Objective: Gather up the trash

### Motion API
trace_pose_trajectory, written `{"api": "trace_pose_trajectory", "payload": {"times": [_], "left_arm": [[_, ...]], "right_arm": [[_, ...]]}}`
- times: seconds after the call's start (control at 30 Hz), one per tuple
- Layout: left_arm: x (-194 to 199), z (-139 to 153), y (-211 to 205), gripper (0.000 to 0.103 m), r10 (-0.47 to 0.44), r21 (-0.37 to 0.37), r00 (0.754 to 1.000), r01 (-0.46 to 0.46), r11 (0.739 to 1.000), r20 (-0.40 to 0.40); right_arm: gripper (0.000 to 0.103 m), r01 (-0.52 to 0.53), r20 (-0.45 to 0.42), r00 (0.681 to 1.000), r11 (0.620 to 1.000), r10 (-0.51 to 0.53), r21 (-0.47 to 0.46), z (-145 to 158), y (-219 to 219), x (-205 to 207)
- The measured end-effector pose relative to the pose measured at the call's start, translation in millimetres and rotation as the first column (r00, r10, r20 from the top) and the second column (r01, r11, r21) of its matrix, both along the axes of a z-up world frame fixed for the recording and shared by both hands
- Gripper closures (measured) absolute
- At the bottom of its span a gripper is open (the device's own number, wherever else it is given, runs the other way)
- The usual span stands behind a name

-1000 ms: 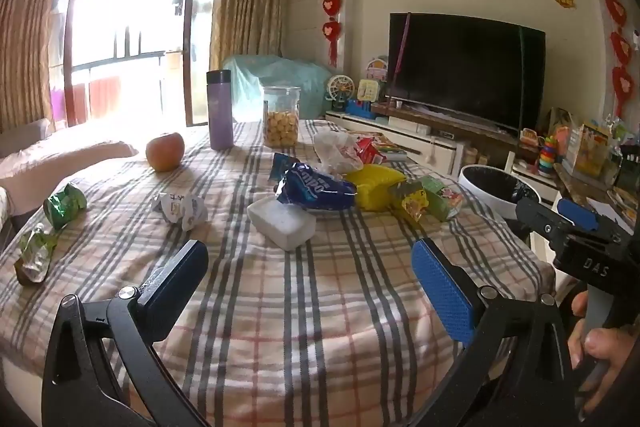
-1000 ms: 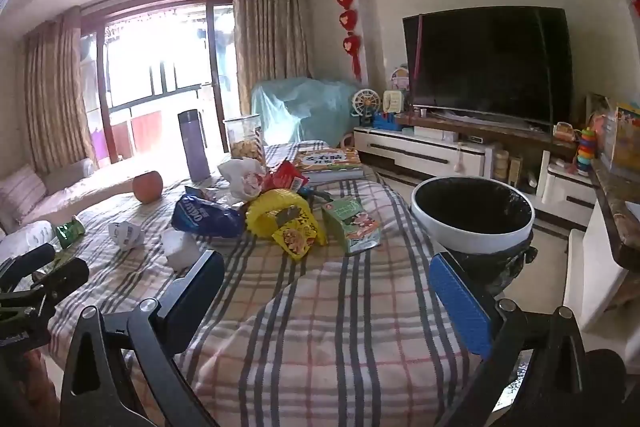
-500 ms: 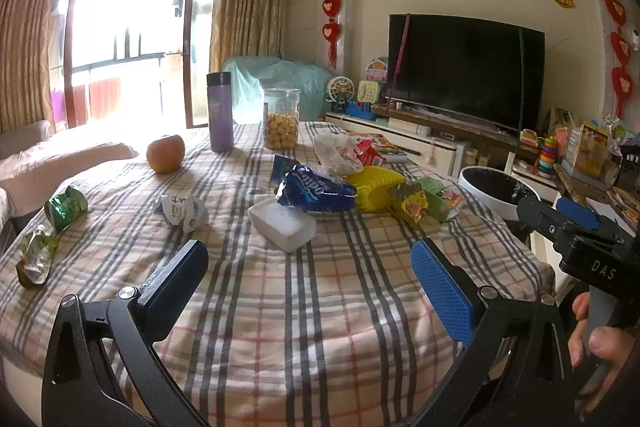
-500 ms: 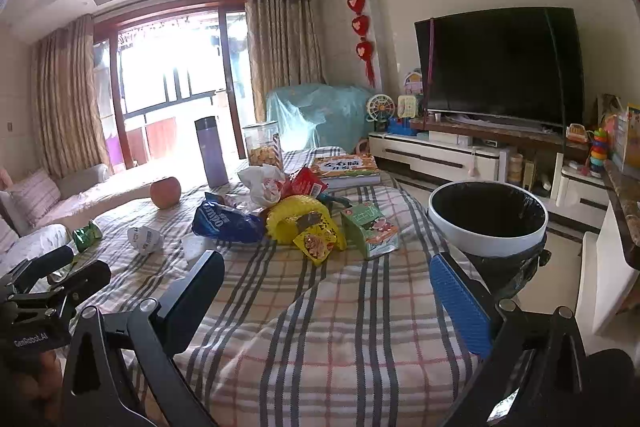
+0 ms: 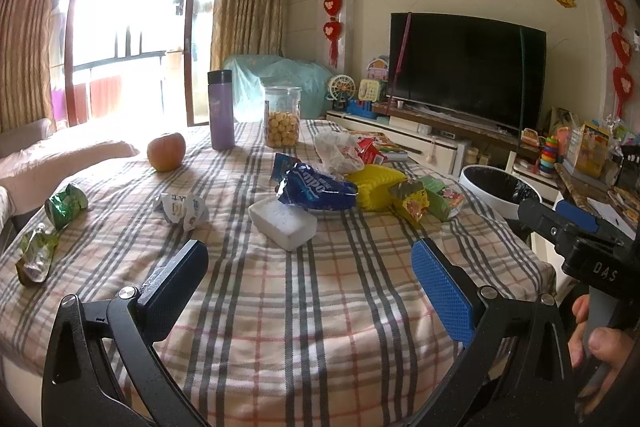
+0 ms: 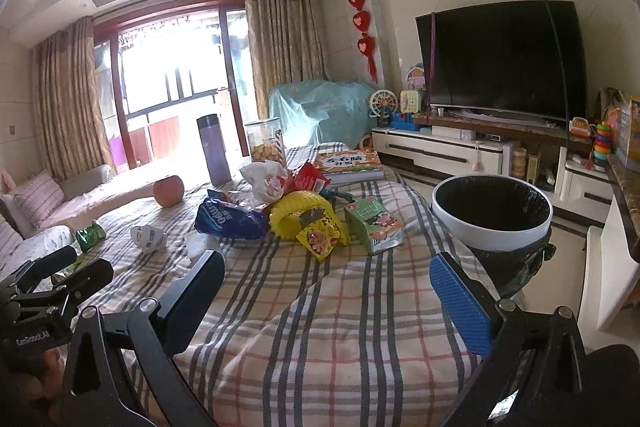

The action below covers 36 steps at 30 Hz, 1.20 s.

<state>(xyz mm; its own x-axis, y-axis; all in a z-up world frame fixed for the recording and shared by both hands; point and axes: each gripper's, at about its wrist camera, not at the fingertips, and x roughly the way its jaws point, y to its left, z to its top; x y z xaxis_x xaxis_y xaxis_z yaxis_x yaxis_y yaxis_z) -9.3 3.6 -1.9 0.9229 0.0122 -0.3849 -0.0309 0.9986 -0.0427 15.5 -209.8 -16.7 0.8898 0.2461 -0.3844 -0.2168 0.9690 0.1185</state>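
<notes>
Table covered by a plaid cloth (image 5: 288, 307), items listed from left to right. At the left edge lie two green wrappers (image 5: 66, 201), followed by a crumpled white wrapper (image 5: 182, 207) and an apple (image 5: 166, 151). At centre, a white block (image 5: 282, 223) touches a blue snack bag (image 5: 316, 187), with a purple flask (image 5: 221, 109) and a cookie jar (image 5: 282, 117) behind. To the right lie a yellow bag (image 6: 304, 219) and a green carton (image 6: 374, 225). A lined trash bin (image 6: 492, 215) stands beside the table's right edge. The left gripper (image 5: 310, 287) and the right gripper (image 6: 328, 297) hover above the cloth, jaws spread wide, holding nothing.
</notes>
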Motion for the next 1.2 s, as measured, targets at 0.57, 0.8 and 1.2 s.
{"api": "trace_pose_trajectory", "payload": {"times": [0.57,0.8,1.2], "left_arm": [[2.0,-1.0,1.1,0.000,0.003,0.002,1.000,-0.003,1.000,0.000],[2.3,-1.0,1.0,0.000,0.003,0.001,1.000,-0.003,1.000,0.001],[2.2,-0.6,0.9,0.000,0.003,0.003,1.000,-0.003,1.000,0.001]], "right_arm": [[0.000,-0.008,-0.004,1.000,1.000,0.008,0.010,-1.0,0.1,-0.6],[0.000,-0.008,-0.004,1.000,1.000,0.008,0.009,-0.9,0.5,-1.0],[0.000,-0.008,-0.002,1.000,1.000,0.008,0.010,-0.5,0.2,-0.9]]}}
